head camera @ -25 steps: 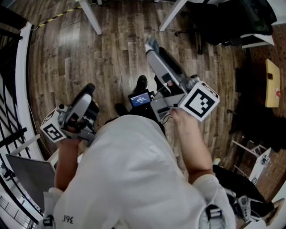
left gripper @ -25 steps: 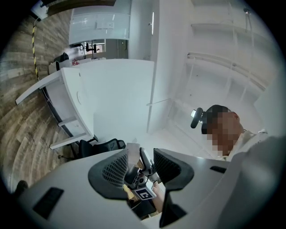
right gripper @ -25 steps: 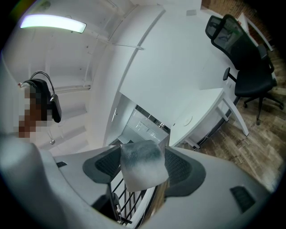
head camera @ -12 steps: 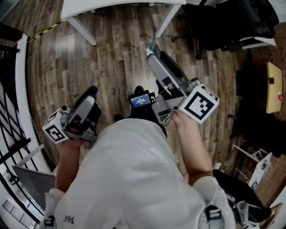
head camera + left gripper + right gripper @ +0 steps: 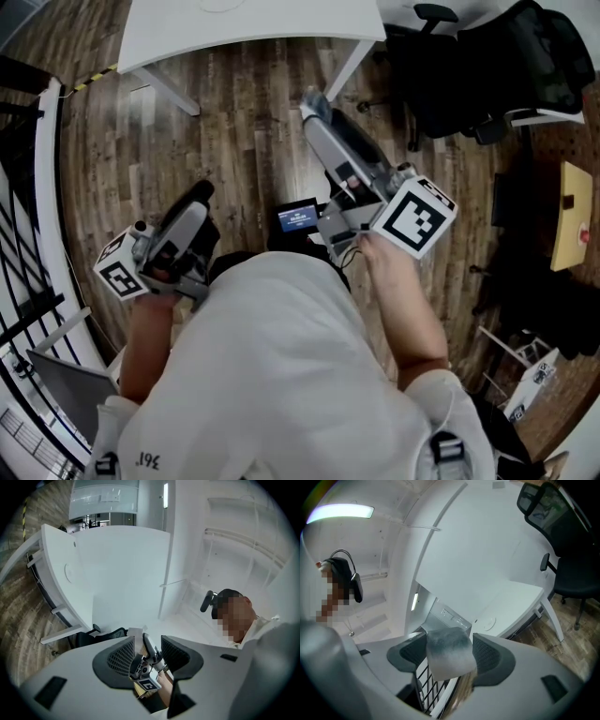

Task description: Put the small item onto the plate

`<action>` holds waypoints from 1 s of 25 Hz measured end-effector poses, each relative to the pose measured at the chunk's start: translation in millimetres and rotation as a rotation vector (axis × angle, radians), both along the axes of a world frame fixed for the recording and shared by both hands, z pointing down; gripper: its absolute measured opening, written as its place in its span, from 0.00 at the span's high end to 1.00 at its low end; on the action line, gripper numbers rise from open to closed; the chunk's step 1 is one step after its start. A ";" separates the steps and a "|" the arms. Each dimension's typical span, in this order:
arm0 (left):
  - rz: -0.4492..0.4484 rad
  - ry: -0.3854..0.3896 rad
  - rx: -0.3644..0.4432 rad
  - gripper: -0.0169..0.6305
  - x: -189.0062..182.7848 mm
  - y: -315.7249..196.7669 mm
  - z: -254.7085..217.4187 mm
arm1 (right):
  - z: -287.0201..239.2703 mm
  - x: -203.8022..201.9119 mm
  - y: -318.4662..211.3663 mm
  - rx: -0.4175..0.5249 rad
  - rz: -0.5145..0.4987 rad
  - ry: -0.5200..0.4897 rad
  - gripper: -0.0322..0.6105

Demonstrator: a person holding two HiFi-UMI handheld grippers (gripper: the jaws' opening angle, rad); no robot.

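The small item (image 5: 447,656) is a grey and white soft block, and both pads of my right gripper (image 5: 449,645) press on it. In the head view that gripper (image 5: 314,101) reaches forward over the wooden floor with the item (image 5: 309,97) at its tip, short of the white table (image 5: 253,28). My left gripper (image 5: 199,194) is held lower at the left. In the left gripper view its jaws (image 5: 148,644) stand apart with nothing between them, and the other gripper's marker cube (image 5: 151,685) shows far off through the gap. No plate is in view.
A black office chair (image 5: 469,75) stands right of the table. A small lit screen (image 5: 298,217) sits at the person's front. A black railing (image 5: 28,187) runs along the left. A yellowish board (image 5: 572,202) is at the far right.
The view has advanced over the floor and the white table has come into sight at the top. Both grippers keep their pose, and the right one still holds the item.
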State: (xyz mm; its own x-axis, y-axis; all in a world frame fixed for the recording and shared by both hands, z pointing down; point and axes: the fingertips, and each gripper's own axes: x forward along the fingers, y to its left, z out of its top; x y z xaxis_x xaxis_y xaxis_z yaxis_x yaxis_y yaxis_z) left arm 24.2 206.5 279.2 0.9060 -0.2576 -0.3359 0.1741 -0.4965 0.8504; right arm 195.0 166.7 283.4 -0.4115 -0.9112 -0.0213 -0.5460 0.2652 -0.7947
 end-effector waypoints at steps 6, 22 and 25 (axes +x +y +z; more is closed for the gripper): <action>-0.007 -0.007 -0.009 0.73 24.2 -19.0 2.3 | 9.0 25.1 -21.1 -0.013 -0.002 -0.007 0.48; 0.089 0.017 -0.027 0.73 2.7 -149.9 10.1 | 19.4 -2.8 -126.8 -0.065 0.075 0.024 0.48; 0.122 0.009 -0.035 0.73 -4.3 -191.4 8.6 | 20.6 -10.0 -164.9 -0.078 0.105 0.021 0.48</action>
